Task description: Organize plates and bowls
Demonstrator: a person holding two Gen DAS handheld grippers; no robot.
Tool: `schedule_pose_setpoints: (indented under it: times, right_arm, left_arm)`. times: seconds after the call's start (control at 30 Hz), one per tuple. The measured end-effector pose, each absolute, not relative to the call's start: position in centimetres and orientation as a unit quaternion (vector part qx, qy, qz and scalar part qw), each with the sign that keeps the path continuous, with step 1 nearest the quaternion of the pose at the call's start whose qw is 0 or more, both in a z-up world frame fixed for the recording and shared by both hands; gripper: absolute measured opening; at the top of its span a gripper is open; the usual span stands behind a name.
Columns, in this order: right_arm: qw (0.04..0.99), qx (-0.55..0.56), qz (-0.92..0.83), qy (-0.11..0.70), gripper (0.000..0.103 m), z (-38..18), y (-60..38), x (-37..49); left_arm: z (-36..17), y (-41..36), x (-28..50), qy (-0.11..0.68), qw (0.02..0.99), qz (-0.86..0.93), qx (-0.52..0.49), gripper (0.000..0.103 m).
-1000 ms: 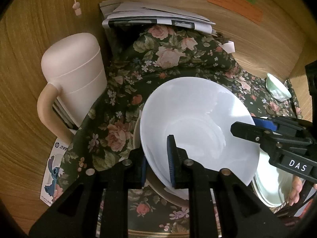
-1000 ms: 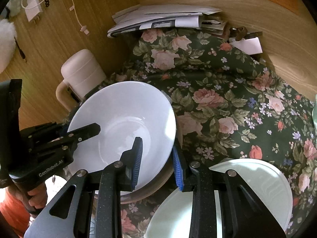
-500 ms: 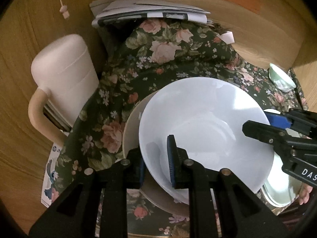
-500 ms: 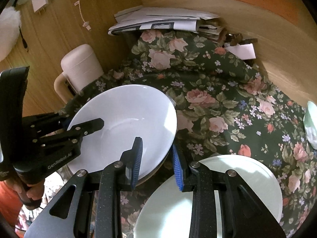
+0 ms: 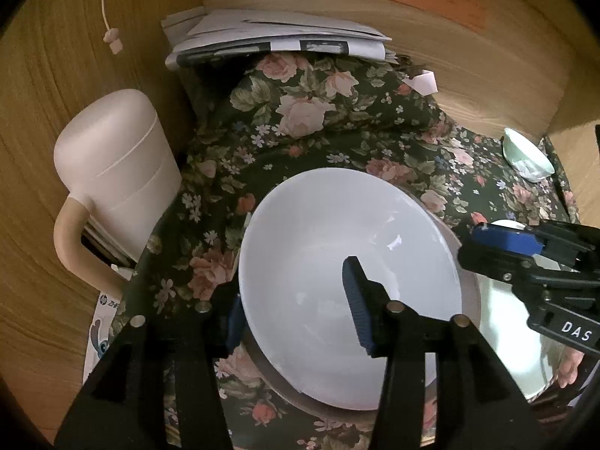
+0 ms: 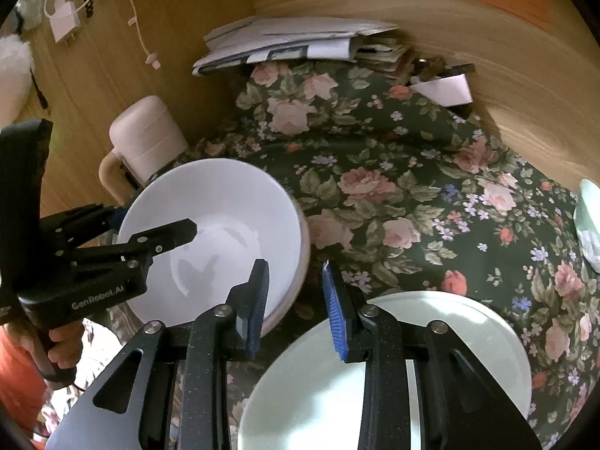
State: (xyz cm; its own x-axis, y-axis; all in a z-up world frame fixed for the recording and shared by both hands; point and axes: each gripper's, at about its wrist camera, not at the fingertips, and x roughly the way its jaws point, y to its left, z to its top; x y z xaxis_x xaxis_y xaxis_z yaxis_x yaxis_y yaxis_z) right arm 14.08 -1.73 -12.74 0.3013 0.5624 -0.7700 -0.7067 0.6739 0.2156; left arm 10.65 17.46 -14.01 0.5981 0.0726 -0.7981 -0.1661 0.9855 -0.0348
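On bowl (image 5: 337, 262), left claw (image 5: 296, 307) opened.

A white bowl (image 5: 337, 262) hides most of the beige dish (image 5: 467, 281) beneath it. The pale green plate (image 6: 431, 337) runs under the right gripper (image 6: 296, 303) and off the frame's bottom edge; a small bowl (image 6: 588, 221) is cut at the right edge.

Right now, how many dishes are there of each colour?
White: 1, the big bowl
Beige: 1, the dish underneath
Pale green: 2, the plate and the small bowl
Total: 4
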Motion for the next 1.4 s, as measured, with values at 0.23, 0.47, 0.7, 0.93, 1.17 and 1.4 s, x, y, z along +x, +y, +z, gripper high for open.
schedule_pose_setpoints:
  times: [0.23,0.47,0.7,0.93,1.17,1.4]
  right_arm:
    - [0.827,-0.067,0.379,0.41,0.047,-10.6,-4.2,14.7]
    - [0.852,-0.053,0.351,0.386,0.054,-8.5,-7.4,16.2]
    - [0.877,-0.039,0.305,0.37,0.057,-7.2,-11.9,18.4]
    - [0.894,-0.018,0.251,0.371,0.057,-7.0,-17.1,21.6]
    - [0.905,0.005,0.198,0.377,0.057,-7.5,-22.0,25.0]
    - [0.904,0.03,0.145,0.401,0.057,-9.9,-26.2,28.9]
  left_arm:
    - [-11.8,17.2,10.5,0.402,0.911,0.088,-0.027,0.059]
    - [-9.2,15.1,11.6,0.379,0.923,0.061,-0.03,0.067]
    - [-7.5,11.0,13.9,0.365,0.93,0.014,-0.025,0.071]
    - [-6.6,6.8,17.7,0.363,0.931,-0.029,-0.026,0.072]
    - [-7.1,2.2,21.9,0.376,0.924,-0.062,-0.016,0.072]
    - [-8.5,-1.2,26.0,0.404,0.91,-0.09,-0.018,0.072]
